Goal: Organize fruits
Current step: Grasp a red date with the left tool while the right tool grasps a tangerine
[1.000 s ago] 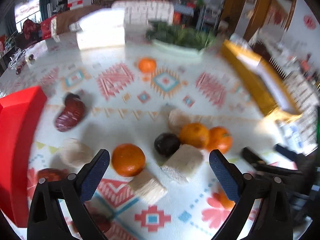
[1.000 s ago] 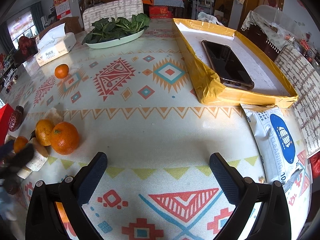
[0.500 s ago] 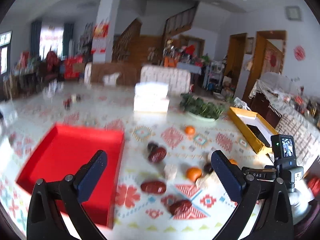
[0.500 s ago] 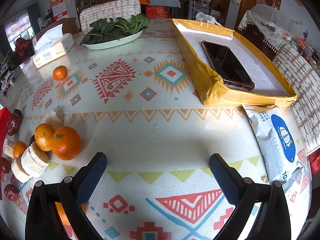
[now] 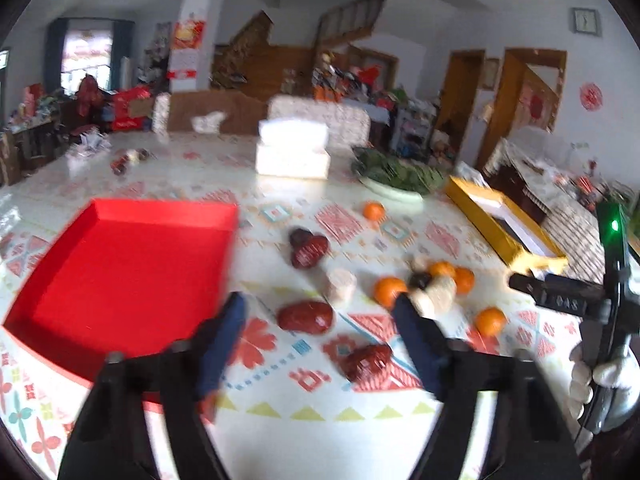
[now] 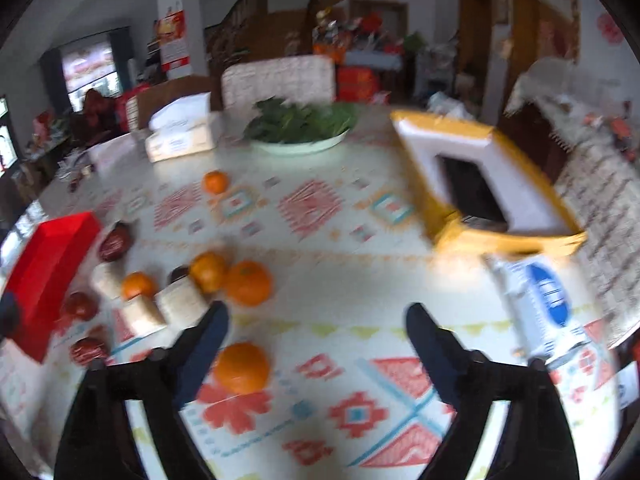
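left gripper [image 5: 320,312]: jaws closing, nothing between them, released; hung above the bench [image 5: 280,420]; blue pads smeared by motion blur.
right gripper [image 6: 316,320]: jaws closing, nothing clamped, released; one orange [image 6: 242,367] lay on the cloth just beside its left finger, contact not clear.
red tray [image 5: 120,272]: on the bench, left side of left view, nothing seen in it; near edge hidden behind the left finger; in right view only a cut-off corner showed.
oranges: cluster of two [image 6: 248,282] mid-left in right view, one smaller [image 6: 138,285] beside the pale rolls, one alone [image 6: 216,182] farther back.
red dates [image 5: 306,316]: several dark red ones scattered between tray and oranges; blurred, exact count hard to tell.
pale rolls [image 6: 180,300]: cylinder-like pieces touching the orange cluster; what they were, unclear.
dark round fruit [image 5: 420,280]: mostly hidden among oranges and rolls.
yellow box [image 6: 488,184]: right of the bench, dark flat item inside, blurred.
greens plate [image 6: 300,128]: far side of bench.
tissue box [image 6: 182,136]: far left, soft focus.
wipes pack [image 6: 544,304]: right edge, label unreadable.
gloved hand [image 5: 600,376]: right edge of left view, partly cut off, holding the other gripper's handle.
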The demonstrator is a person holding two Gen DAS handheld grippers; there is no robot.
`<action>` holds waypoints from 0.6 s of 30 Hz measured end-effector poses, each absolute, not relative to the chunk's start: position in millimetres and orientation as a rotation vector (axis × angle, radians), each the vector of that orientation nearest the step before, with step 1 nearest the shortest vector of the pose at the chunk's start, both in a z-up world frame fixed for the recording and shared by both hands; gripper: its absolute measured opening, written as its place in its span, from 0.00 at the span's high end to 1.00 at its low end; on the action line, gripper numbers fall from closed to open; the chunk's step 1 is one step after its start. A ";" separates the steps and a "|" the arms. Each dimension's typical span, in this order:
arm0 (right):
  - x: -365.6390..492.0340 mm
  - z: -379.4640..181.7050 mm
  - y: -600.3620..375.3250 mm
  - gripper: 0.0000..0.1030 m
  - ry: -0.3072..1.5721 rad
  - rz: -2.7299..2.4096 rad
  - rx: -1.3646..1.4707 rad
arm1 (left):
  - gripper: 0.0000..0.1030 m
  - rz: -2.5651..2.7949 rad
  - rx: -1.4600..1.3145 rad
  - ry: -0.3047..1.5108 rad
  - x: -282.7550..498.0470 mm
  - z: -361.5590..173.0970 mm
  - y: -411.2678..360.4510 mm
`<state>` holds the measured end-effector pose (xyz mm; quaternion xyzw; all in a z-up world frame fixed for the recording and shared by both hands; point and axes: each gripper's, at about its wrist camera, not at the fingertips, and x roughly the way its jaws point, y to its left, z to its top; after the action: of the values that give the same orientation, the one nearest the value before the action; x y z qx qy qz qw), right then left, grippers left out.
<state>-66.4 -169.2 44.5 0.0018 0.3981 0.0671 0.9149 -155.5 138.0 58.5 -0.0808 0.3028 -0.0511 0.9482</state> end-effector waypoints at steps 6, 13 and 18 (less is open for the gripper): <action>-66.8 23.4 -141.1 0.32 0.877 0.222 -0.057 | 0.53 -0.198 -0.089 0.722 -143.5 33.2 113.2; -62.1 4.1 -136.9 0.43 0.935 0.247 -0.061 | 0.52 -0.257 0.013 0.806 -126.5 15.8 83.9; -62.7 1.7 -140.3 0.51 0.940 0.275 -0.028 | 0.64 -0.253 0.037 0.872 -115.3 8.5 77.4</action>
<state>-62.7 -140.3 1.7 -0.0134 0.4515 0.1319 0.8824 -115.3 77.4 8.5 0.0178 0.4210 -0.1223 0.8986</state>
